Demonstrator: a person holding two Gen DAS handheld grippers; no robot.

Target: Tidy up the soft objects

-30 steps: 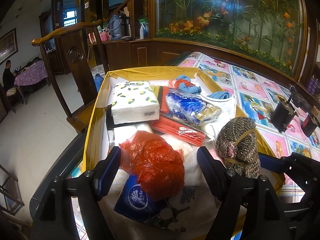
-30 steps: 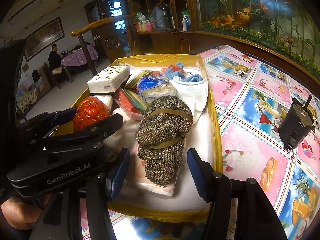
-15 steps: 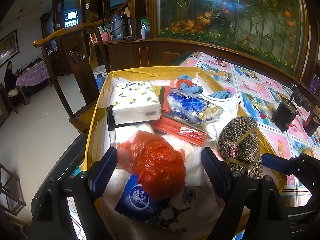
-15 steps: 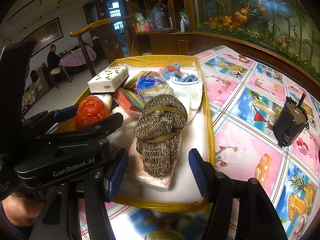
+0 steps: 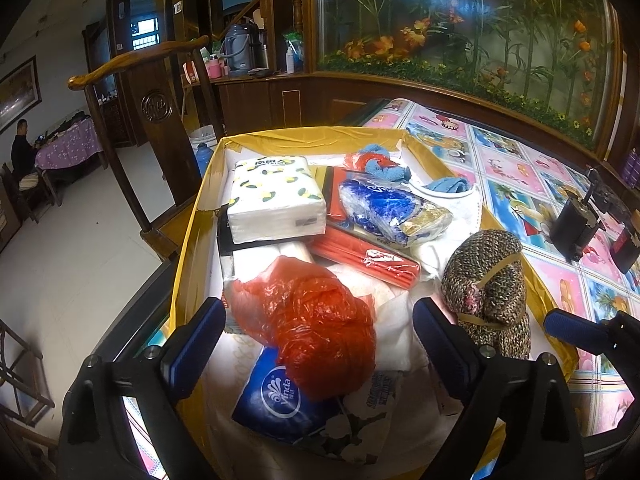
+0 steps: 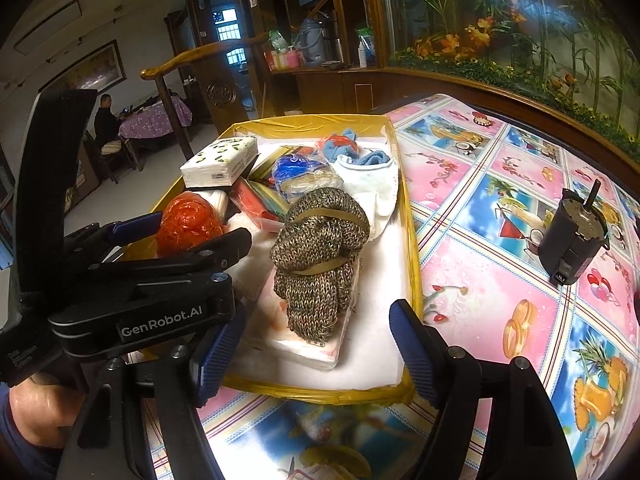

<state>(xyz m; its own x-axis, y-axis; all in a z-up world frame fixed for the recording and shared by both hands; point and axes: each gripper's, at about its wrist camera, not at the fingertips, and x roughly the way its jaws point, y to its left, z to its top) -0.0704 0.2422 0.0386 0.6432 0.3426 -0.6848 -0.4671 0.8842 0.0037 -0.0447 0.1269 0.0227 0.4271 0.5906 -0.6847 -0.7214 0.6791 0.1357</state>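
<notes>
Both just spread wider: left claw (image 5: 316,344) around the red bag (image 5: 316,320) without pressing, right claw (image 6: 316,348) short of the knitted bundle (image 6: 320,256), gripping nothing. All lying in the yellow tray (image 6: 412,240) on the desk (image 6: 500,208). Probably a release step; next, choosing another soft item and closing gently.

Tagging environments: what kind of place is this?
Most likely a home living or dining room: carved wooden chair, table under a cartoon-print cloth, thermos flask on a wooden sideboard.
</notes>
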